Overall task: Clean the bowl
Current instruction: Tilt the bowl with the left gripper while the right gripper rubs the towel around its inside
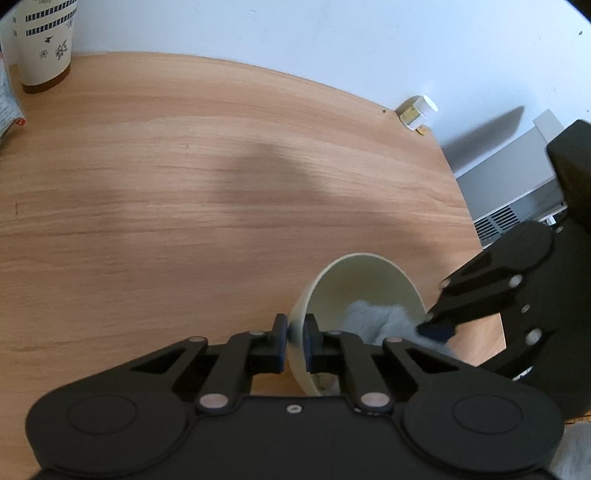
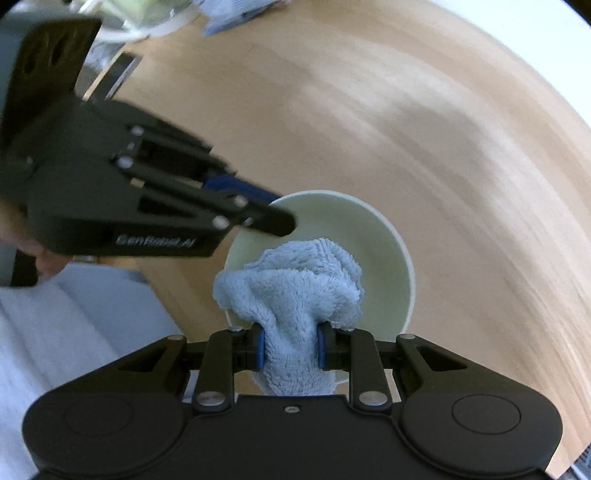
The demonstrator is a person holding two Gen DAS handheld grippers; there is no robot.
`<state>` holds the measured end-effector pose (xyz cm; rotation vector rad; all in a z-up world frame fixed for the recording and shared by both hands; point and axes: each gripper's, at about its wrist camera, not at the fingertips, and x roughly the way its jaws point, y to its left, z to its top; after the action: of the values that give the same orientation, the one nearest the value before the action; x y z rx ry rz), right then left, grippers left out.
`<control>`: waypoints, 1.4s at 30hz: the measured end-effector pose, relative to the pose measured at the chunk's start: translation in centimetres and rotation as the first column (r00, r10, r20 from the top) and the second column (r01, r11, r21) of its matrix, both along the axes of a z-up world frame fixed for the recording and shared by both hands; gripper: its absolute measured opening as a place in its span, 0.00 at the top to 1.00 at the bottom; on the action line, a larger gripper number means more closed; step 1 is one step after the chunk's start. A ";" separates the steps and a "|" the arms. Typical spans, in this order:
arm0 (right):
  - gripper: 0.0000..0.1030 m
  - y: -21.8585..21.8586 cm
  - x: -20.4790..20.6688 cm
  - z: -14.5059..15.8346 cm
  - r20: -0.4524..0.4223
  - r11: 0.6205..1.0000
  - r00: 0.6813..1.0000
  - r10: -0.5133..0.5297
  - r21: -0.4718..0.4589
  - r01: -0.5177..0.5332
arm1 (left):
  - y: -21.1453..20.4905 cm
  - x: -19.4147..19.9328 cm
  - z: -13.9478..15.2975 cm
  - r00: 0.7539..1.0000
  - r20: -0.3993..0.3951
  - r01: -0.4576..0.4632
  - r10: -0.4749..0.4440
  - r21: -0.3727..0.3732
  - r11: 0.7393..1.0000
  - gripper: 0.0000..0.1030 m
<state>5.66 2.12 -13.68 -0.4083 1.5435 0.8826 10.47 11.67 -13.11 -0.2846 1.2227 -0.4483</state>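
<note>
A pale cream bowl (image 1: 364,280) stands on the wooden table near its right edge. My left gripper (image 1: 294,341) is shut on the bowl's near-left rim, one pad outside the wall and one inside. In the right wrist view the same bowl (image 2: 373,236) holds a fluffy light-blue cloth (image 2: 295,280). My right gripper (image 2: 290,349) is shut on a bunched neck of that cloth, and the rest of it spreads down into the bowl. The left gripper (image 2: 269,210) reaches the bowl's far-left rim in that view. The right gripper (image 1: 437,326) comes in from the right in the left wrist view.
A patterned paper cup (image 1: 44,40) stands at the far left of the wooden table (image 1: 184,166). A small white-capped bottle (image 1: 417,110) lies at the far edge by the white wall. A radiator (image 1: 517,184) is beyond the table's right edge. Packets and clutter (image 2: 147,14) lie at the far left.
</note>
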 end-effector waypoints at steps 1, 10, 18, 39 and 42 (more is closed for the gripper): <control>0.73 0.4 -0.1 -0.3 -0.001 1.000 1.000 0.008 0.002 -0.008 | -0.1 0.0 0.0 1.000 0.004 0.003 -0.003 0.003 1.000 0.92; 0.74 2.1 -0.9 -2.9 0.028 1.000 0.999 0.025 -0.017 -0.024 | -0.4 0.3 0.1 1.000 0.002 0.006 -0.006 0.023 1.000 0.91; 0.74 2.6 -1.8 -2.8 0.100 0.998 0.994 -0.052 -0.038 0.056 | 1.0 -0.4 2.0 0.999 0.018 -0.032 0.032 -0.022 0.999 0.91; 0.73 0.0 -2.4 -0.4 0.309 0.997 0.950 -0.042 0.071 0.020 | 0.8 -1.6 1.5 0.999 0.006 0.050 -0.050 0.017 0.999 0.88; 0.73 0.5 -2.4 -0.8 0.311 0.997 0.950 -0.035 0.069 0.015 | 0.7 -1.7 1.6 0.999 0.007 0.050 -0.050 0.024 0.998 0.88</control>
<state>3.26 2.59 -14.46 -0.4561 1.2229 0.8045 8.73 12.39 -11.50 -0.2321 1.2294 -0.4766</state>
